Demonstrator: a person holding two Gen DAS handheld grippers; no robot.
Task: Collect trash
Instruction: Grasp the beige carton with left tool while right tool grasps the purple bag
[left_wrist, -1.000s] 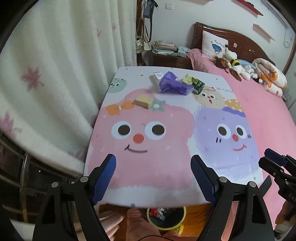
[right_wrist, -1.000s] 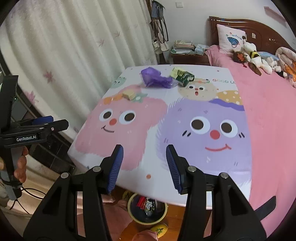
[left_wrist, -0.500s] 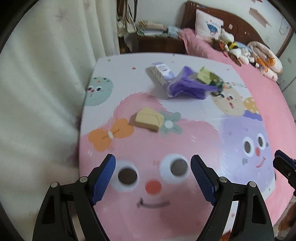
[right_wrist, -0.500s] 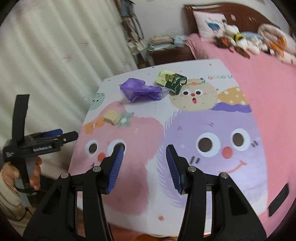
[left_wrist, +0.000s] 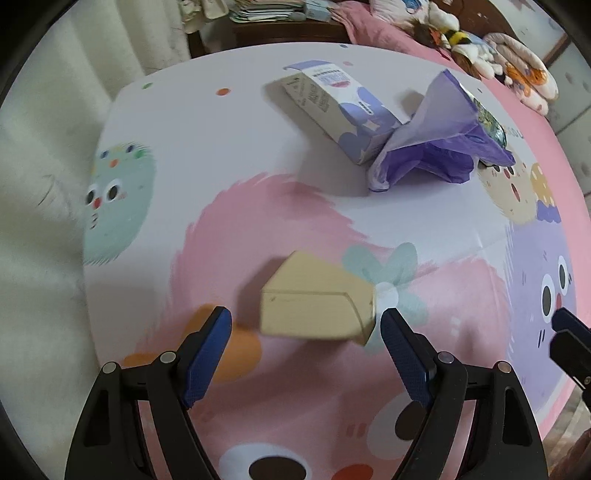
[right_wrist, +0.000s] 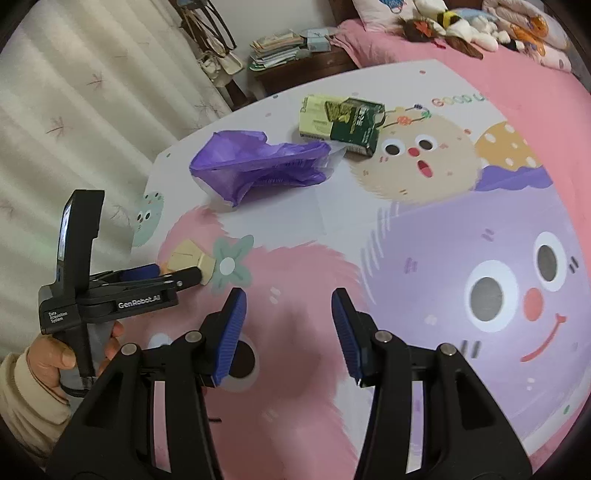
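A small tan cardboard box (left_wrist: 317, 299) lies on the cartoon-print table (left_wrist: 207, 147), just ahead of my open left gripper (left_wrist: 306, 332), whose jaws stand either side of it without touching. The box also shows in the right wrist view (right_wrist: 192, 258) with the left gripper (right_wrist: 162, 275) at it. Farther back lie a white and purple carton (left_wrist: 332, 107), a crumpled purple plastic bag (left_wrist: 436, 147) (right_wrist: 258, 166) and a green and yellow packet (right_wrist: 343, 120). My right gripper (right_wrist: 288, 325) is open and empty above the pink monster print.
A white curtain (right_wrist: 92, 110) hangs along the table's left side. A dark nightstand (right_wrist: 295, 62) with stacked papers stands behind the table. A pink bed (right_wrist: 480, 55) with plush toys (right_wrist: 450, 26) lies at the back right.
Both grippers have moved forward over the table. My left gripper has closed in on the tan box, which now sits between its open jaws. The right gripper has advanced slightly.
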